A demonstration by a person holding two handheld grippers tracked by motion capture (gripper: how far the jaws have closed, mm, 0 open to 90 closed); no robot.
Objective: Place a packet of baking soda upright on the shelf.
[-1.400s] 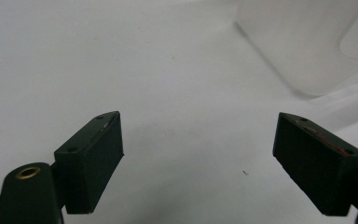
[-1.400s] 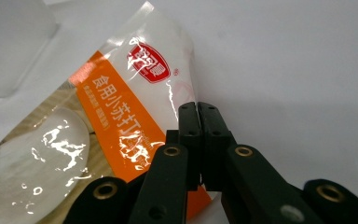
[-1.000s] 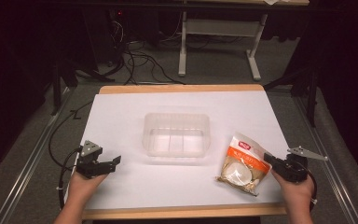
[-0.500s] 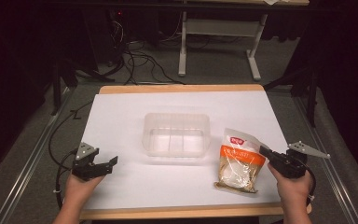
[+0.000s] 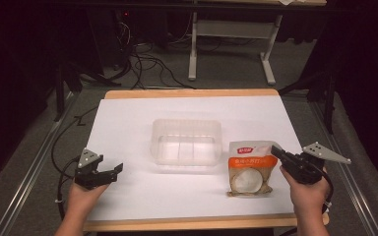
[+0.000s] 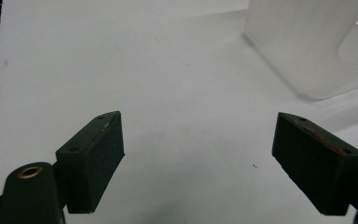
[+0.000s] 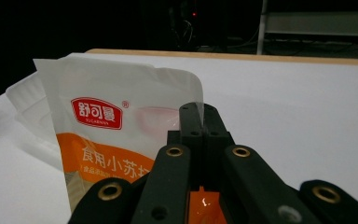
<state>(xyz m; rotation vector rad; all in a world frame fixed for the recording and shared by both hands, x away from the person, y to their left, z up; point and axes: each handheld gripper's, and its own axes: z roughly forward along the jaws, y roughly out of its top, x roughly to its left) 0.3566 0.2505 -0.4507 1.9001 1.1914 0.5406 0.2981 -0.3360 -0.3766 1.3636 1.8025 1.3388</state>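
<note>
White sheet covering the worktop (image 5: 128, 128), wooden border showing along far and near edges.

Sitting near the middle: clear plastic tub (image 5: 187, 142), upright, opening facing up.

Standing just right of the tub, near its front right corner: snack pouch (image 5: 248, 167), white top, red logo, orange band with printed characters. Tilting up off the sheet, bottom edge appearing to rest near the front of the worktop; contact with the tub wall not determinable.

Right hand-held gripper (image 5: 278, 153): jaws closed tight together, pinching the right upper edge of the pouch; in the right gripper view (image 7: 200, 114), clamping thin film between the pads. Reaching in from the right border of the worktop.

Left hand-held gripper (image 5: 112, 171): jaws spread wide, holding nothing; in the left gripper view (image 6: 198, 154), hovering low over bare sheet with only white surface between the pads. Sitting near the front left corner, well apart from the tub.

Open room: wide bare sheet lying left of the tub, behind it, and along the front strip between the two grippers.
</note>
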